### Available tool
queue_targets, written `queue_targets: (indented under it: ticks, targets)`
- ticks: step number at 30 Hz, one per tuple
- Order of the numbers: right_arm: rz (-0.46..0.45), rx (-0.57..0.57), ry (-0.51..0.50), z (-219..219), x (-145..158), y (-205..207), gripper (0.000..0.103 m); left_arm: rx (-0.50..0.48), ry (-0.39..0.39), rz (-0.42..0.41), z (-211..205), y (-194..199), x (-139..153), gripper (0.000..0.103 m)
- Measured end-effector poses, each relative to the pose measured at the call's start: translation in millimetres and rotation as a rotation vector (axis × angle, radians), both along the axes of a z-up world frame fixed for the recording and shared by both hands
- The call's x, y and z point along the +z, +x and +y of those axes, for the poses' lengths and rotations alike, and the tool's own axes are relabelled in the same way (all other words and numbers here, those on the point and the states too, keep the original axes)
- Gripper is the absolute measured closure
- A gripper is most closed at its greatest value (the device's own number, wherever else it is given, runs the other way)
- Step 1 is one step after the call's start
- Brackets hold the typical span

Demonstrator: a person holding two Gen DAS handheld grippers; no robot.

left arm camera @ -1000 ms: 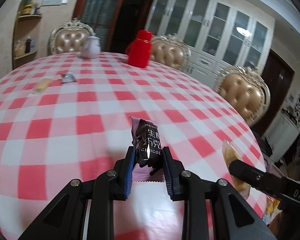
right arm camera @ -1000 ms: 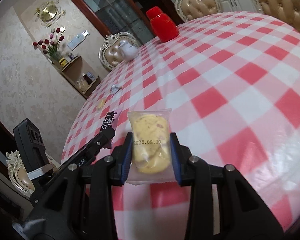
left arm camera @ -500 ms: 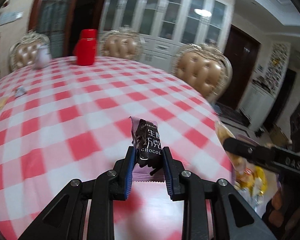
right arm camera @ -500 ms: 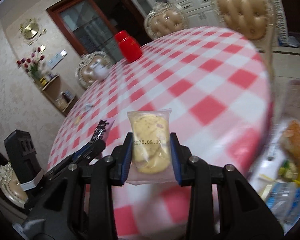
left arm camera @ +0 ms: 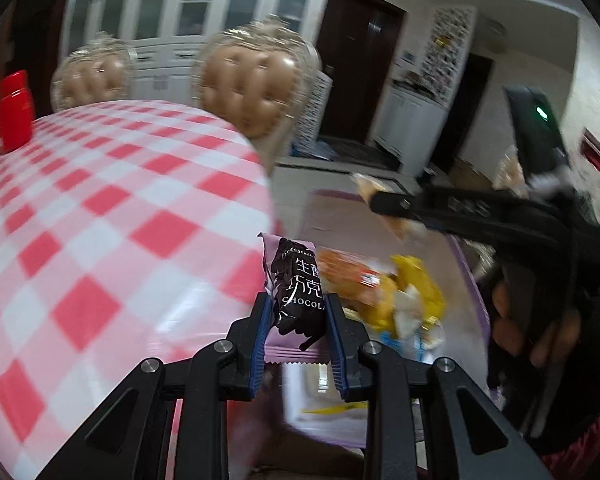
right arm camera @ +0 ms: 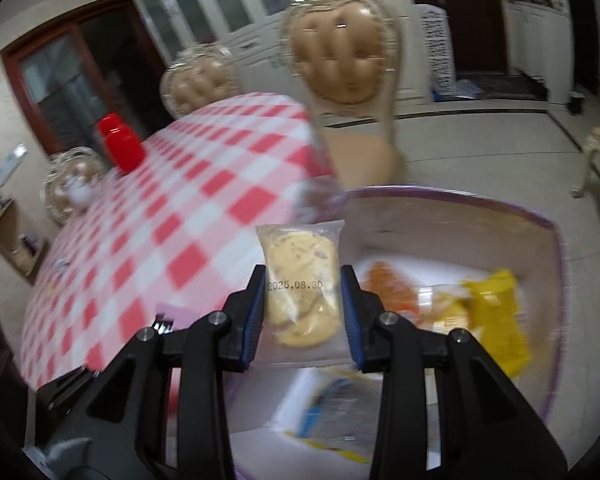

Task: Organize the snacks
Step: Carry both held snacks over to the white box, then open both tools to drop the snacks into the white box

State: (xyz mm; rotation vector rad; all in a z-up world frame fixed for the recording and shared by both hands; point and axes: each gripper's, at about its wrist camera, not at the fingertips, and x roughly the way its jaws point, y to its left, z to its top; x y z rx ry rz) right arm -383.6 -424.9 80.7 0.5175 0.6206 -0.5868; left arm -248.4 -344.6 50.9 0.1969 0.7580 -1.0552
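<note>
Both pairs have swung off the checked bench [left arm camera: 100, 208] toward the purple-rimmed box [right arm camera: 548, 240]. Left tongs [left arm camera: 298, 320] pinch the chocolate bar [left arm camera: 298, 296] at its edge; right tongs [right arm camera: 304, 308] pinch the cookie packet [right arm camera: 300, 280] above it. Only the right view shows the yellow packet [right arm camera: 496, 320] clearly inside.

Red-and-white checked tablecloth [left arm camera: 100, 208]; dark brown chocolate wrapper [left arm camera: 298, 294]; seemingly purple-rimmed bin [right arm camera: 500, 208].
</note>
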Motion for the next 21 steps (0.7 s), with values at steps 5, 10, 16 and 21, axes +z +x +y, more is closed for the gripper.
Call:
queue_targets:
  ticks: [5, 10, 16, 21]
  targets:
    - [0.054, -0.083, -0.045, -21, 4, -22, 0.062, -0.088, 0.025, 0.004, -31, -21, -9, 0.075]
    - [0.191, -0.167, -0.109, -30, 0, -28, 0.049, -0.218, -0.017, 0.102, -42, -25, -19, 0.066]
    - [0.091, -0.141, -0.100, -14, 12, -21, 0.040, -0.053, -0.041, 0.002, 4, 23, -1, 0.034]
    - [0.034, -0.003, -0.074, 27, 10, 19, 0.034, 0.207, -0.073, 0.018, 77, 112, 13, 0.021]
